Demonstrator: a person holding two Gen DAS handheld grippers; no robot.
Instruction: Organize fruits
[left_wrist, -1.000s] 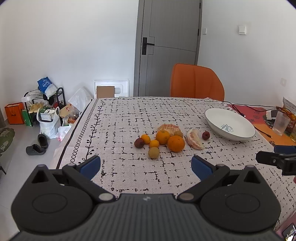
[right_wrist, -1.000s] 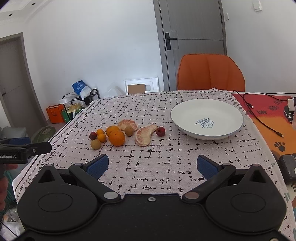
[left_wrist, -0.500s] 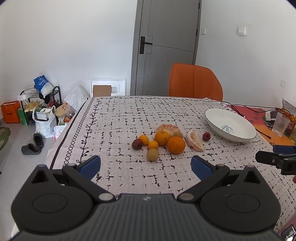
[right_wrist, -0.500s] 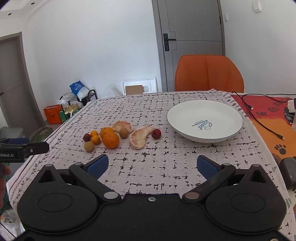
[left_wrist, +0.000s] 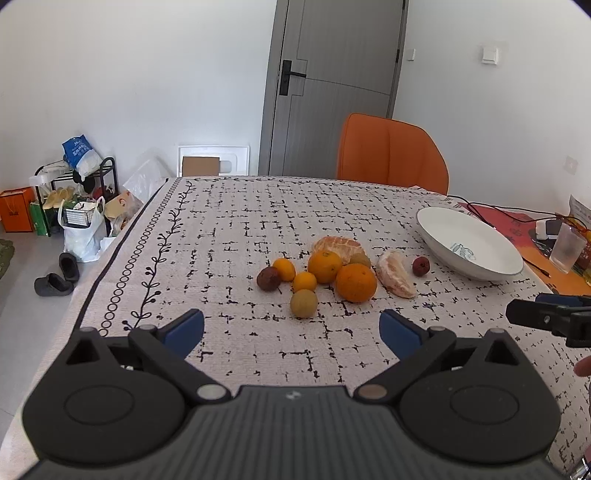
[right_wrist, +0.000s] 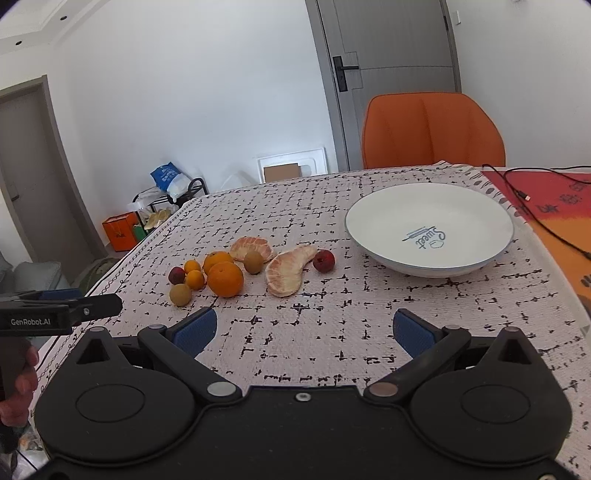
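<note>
Loose fruit lies in a cluster mid-table: a big orange, a smaller orange, two small tangerines, a yellow-green round fruit, a dark red fruit, two peeled citrus pieces and a red fruit. An empty white bowl stands to their right. My left gripper hovers open just short of the yellow-green fruit. Wide open too, my right gripper hangs nearer than the peeled piece, holding nothing.
An orange chair stands at the table's far edge. Cables and an orange mat lie to the right of the bowl, with a clear cup beyond. Bags and shoes sit on the floor left of the table.
Both grippers have moved forward toward the fruit, which now looks larger and nearer. Their jaws stay open. Nothing on the table has shifted.
</note>
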